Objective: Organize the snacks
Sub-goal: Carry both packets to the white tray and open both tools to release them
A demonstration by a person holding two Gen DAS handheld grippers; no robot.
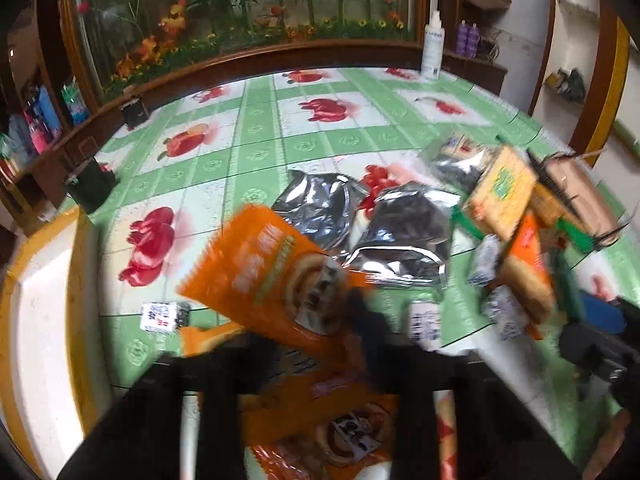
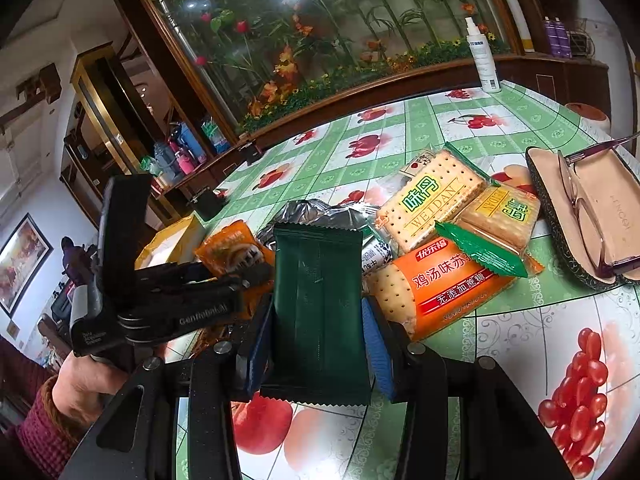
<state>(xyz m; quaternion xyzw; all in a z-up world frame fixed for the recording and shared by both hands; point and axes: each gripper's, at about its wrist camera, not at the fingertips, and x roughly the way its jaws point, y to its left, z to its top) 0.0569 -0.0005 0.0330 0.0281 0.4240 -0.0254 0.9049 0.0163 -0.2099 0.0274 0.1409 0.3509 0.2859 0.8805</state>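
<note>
overhead, a glass-fronted wooden flower display (image 2: pixel 320 40) backs the green fruit-print tablecloth (image 2: pixel 520 332). left gripper (image 1: pixel 320 320) pinches an orange swirl-cake packet (image 1: pixel 272 264); right gripper (image 2: pixel 316 332) clamps a dark green sachet (image 2: pixel 318 312) beside cracker packs (image 2: pixel 432 204).

1. Two orange swirl-cake packets (image 1: pixel 276 276) are counted in the left wrist view.
2. Three crinkled silver foil pouches (image 1: pixel 404 236) are seen there.
3. Two yellow-labelled clear cracker packs (image 2: pixel 434 196) and one orange cracker pack (image 2: pixel 436 284) are counted.
4. One dark green foil sachet (image 2: pixel 318 312) is seen.
5. One white spray bottle (image 2: pixel 482 56) is seen.
6. One open spectacle case (image 2: pixel 588 216) is seen.
</note>
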